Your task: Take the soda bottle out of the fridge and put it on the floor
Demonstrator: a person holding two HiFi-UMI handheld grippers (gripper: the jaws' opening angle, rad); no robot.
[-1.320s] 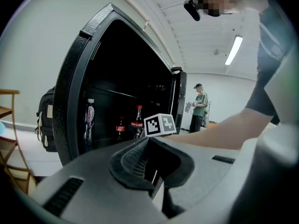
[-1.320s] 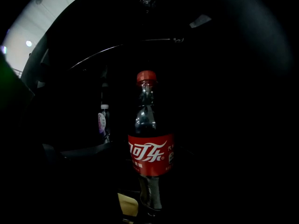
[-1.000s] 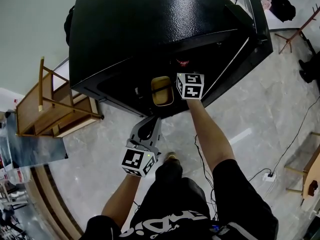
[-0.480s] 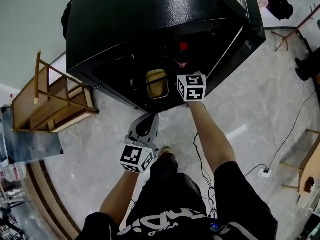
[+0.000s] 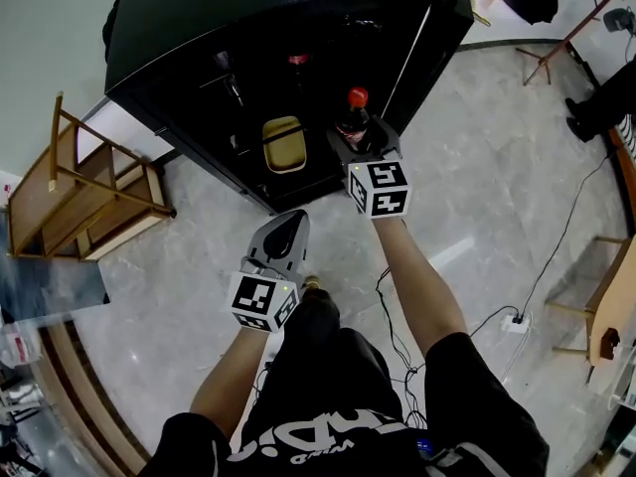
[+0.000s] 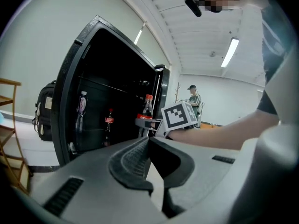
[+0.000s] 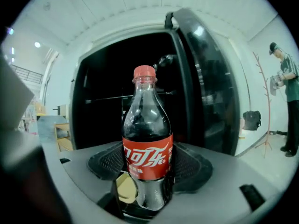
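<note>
The black fridge [image 5: 248, 28] stands open ahead of me. My right gripper [image 5: 358, 139] is shut on the soda bottle [image 5: 355, 117], a dark cola bottle with a red cap and red label, held upright just outside the fridge's front. In the right gripper view the bottle [image 7: 147, 148] fills the middle, both pads pressing its sides at label height. My left gripper [image 5: 286, 232] hangs lower, over the floor, with its jaws closed together and nothing between them. The left gripper view shows the held bottle [image 6: 146, 110] in front of the fridge opening.
A yellow container [image 5: 283, 145] sits inside the fridge, as do another cola bottle [image 6: 108, 122] and a clear bottle [image 6: 81, 108]. A wooden shelf unit [image 5: 89, 202] stands left of the fridge. A cable and power strip [image 5: 514, 323] lie at right. A person [image 7: 287, 78] stands far right.
My right gripper has drawn back out of the fridge with the soda bottle, which now shows in front of the opening. The left gripper has stayed low and shut.
</note>
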